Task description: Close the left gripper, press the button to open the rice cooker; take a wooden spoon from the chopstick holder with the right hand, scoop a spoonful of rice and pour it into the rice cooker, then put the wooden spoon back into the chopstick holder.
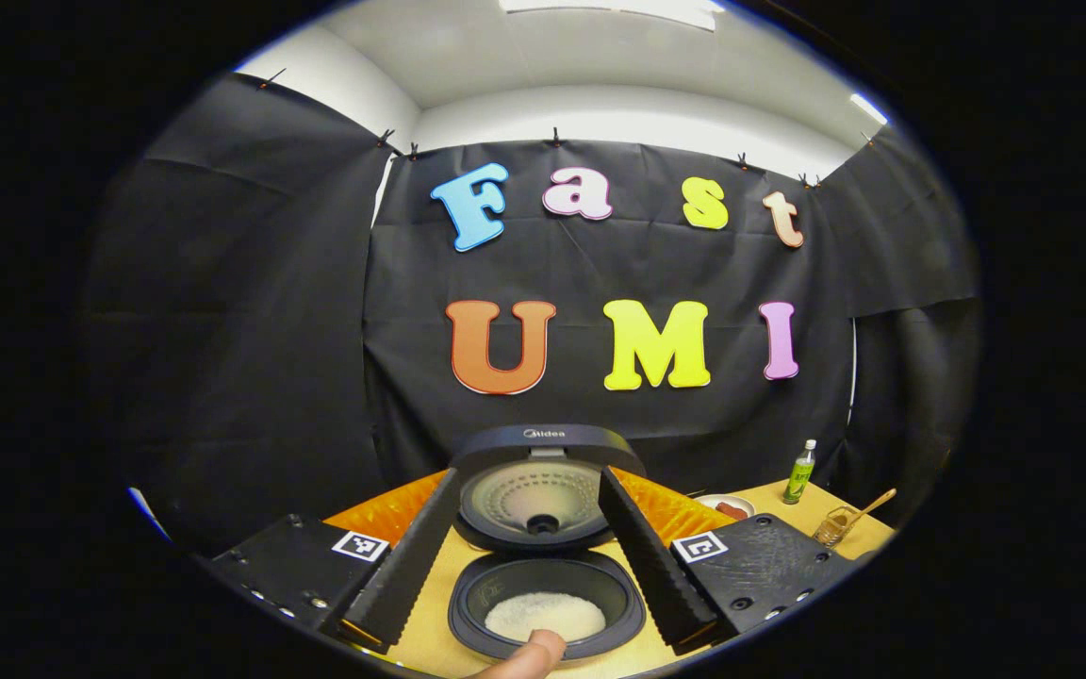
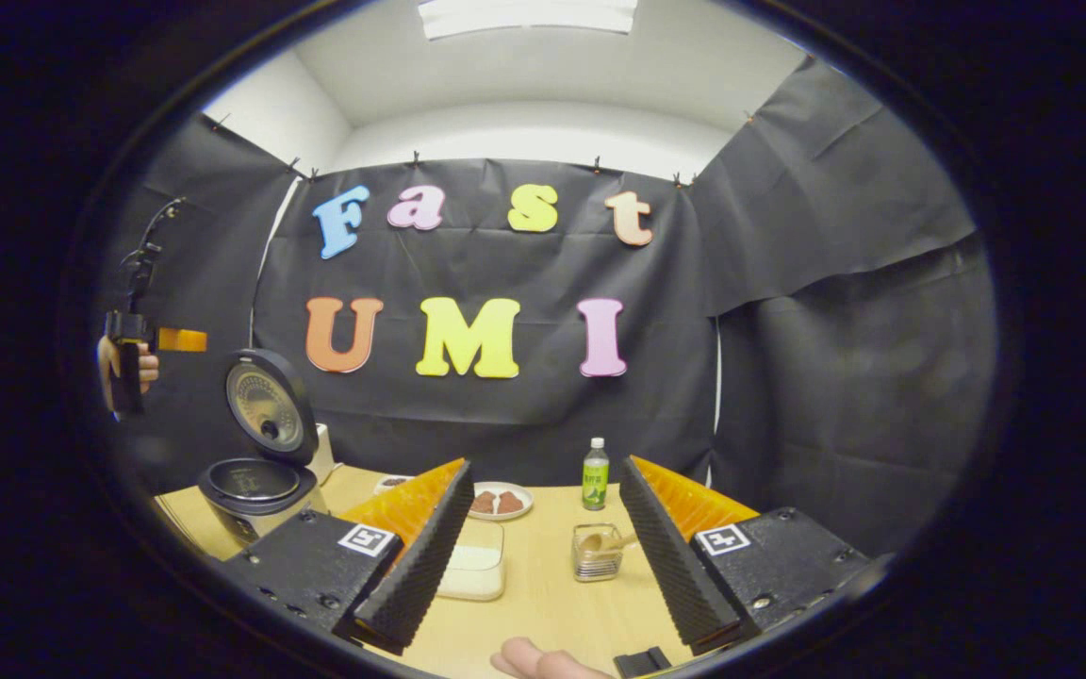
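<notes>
The black rice cooker (image 1: 543,604) stands right in front of my left gripper (image 1: 529,474), lid (image 1: 534,495) raised upright, white rice (image 1: 545,616) in the bottom of its pot. The left fingers are spread wide to either side of it and hold nothing. In the right gripper view the cooker (image 2: 255,486) sits at the far left with its lid up. My right gripper (image 2: 544,464) is open above the table. Between and beyond its fingers stands the clear chopstick holder (image 2: 597,554) with the wooden spoon (image 2: 602,542) in it. The holder (image 1: 835,526) and spoon (image 1: 875,503) also appear at the far right.
A clear box of rice (image 2: 475,561) lies by the right gripper's left finger. Behind it are a white plate (image 2: 498,500) with brown pieces and a green bottle (image 2: 596,474). A hand holds the left gripper (image 2: 192,339) high above the cooker. The wooden table (image 2: 534,594) ends at the black cloth walls.
</notes>
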Demonstrator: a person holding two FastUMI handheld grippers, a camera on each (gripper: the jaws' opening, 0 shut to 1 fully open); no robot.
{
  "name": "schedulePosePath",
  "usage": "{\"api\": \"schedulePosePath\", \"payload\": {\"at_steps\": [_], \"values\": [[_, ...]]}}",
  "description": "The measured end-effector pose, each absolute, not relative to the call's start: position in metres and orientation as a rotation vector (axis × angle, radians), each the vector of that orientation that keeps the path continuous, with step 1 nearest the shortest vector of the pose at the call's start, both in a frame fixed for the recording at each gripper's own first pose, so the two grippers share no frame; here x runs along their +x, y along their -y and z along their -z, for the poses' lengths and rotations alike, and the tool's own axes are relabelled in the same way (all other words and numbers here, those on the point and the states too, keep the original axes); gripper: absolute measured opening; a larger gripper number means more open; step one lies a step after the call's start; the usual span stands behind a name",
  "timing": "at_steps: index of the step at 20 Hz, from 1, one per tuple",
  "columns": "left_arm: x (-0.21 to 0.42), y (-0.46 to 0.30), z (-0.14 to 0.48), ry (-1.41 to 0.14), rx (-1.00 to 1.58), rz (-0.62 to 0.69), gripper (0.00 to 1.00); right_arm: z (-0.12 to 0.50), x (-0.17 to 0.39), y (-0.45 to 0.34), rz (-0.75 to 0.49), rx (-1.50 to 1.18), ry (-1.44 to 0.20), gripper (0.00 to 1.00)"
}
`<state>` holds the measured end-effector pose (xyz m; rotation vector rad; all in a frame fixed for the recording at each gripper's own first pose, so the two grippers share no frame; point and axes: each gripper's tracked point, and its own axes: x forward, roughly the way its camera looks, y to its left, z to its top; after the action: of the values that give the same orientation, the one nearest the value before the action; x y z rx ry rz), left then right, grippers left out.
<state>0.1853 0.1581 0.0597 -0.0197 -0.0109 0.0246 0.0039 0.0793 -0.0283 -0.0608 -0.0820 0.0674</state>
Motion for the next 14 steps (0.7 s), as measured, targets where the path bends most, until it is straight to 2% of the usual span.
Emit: {"api": "schedulePosePath", "payload": {"at_steps": [4,8,11,14], "values": [[0.242,-0.161,-0.065,-0.015,-0.092,-0.036,0.94,0.026,-0.006,-0.079,-0.108,-0.038,0.104,1.0],[0.297,-0.159,-0.061,-0.042,-0.027,-0.103,0.94,0.037,0.004,-0.066,-0.103,0.016,0.086,1.0],[0.32,-0.16,-0.054,-0.079,0.003,-0.121,0.94,0.048,0.012,-0.056,-0.1,0.051,0.061,1.0],[0.333,-0.161,-0.042,-0.129,-0.016,-0.113,0.95,0.059,0.02,-0.036,-0.044,0.066,0.03,0.99]]}}
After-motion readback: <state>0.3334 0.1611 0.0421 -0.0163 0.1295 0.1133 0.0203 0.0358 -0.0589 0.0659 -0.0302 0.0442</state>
